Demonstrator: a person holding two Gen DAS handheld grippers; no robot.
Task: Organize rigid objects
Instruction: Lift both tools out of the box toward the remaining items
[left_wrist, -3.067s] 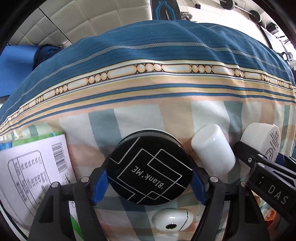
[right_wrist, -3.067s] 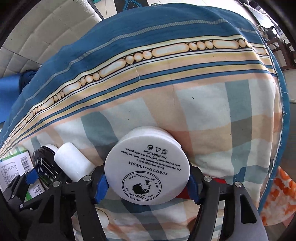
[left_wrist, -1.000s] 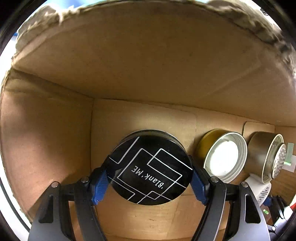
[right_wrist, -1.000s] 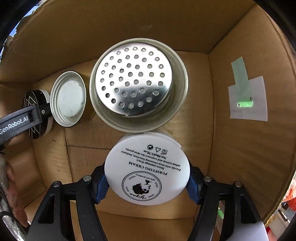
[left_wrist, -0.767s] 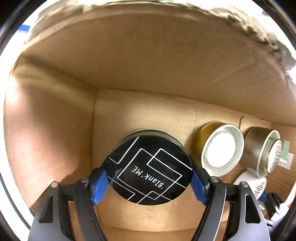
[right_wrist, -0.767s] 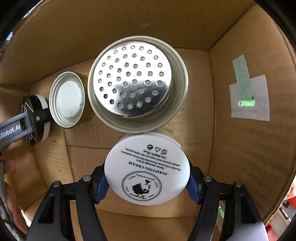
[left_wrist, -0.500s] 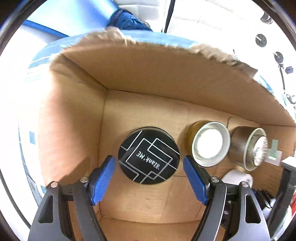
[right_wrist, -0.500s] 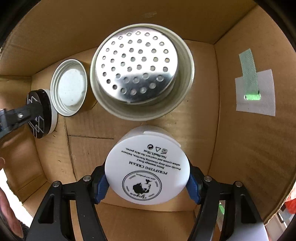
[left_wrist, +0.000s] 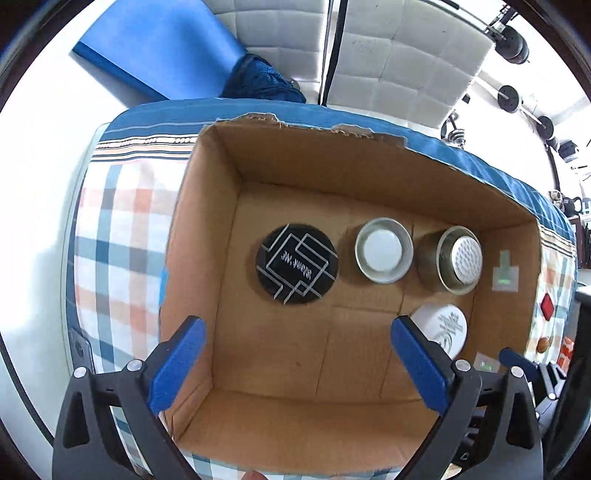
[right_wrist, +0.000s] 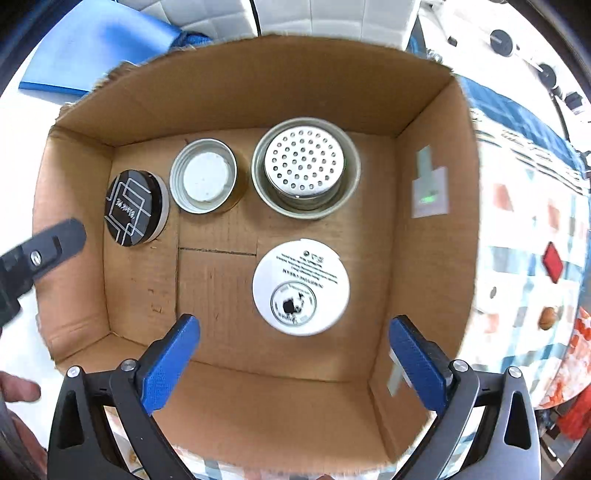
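A black jar with a white-line "Blank ME" lid (left_wrist: 297, 264) (right_wrist: 133, 206) stands on the floor of a cardboard box (left_wrist: 199, 258) (right_wrist: 436, 258). A white cream jar (left_wrist: 443, 328) (right_wrist: 301, 286) stands at the box's near right. My left gripper (left_wrist: 295, 332) hangs above the box, over the black jar, its jaws opening with nothing pressed between them. My right gripper (right_wrist: 294, 325) hangs above the white jar, its jaws opening too and its blue pads well apart from the jar. One black finger of the left gripper (right_wrist: 44, 247) shows at the left edge of the right wrist view.
Also in the box are a round metal lid with a white inside (left_wrist: 383, 250) (right_wrist: 203, 175) and a perforated metal strainer cup (left_wrist: 458, 258) (right_wrist: 304, 166). The box sits on a checked bedsheet (left_wrist: 110, 240). A blue mat (left_wrist: 155, 48) and a padded white wall (left_wrist: 399, 62) lie beyond. A hand (right_wrist: 18, 391) is at lower left.
Both grippers let go of their jars, opened wide and rose out of the box. The black jar and the white jar now stand on the box floor.
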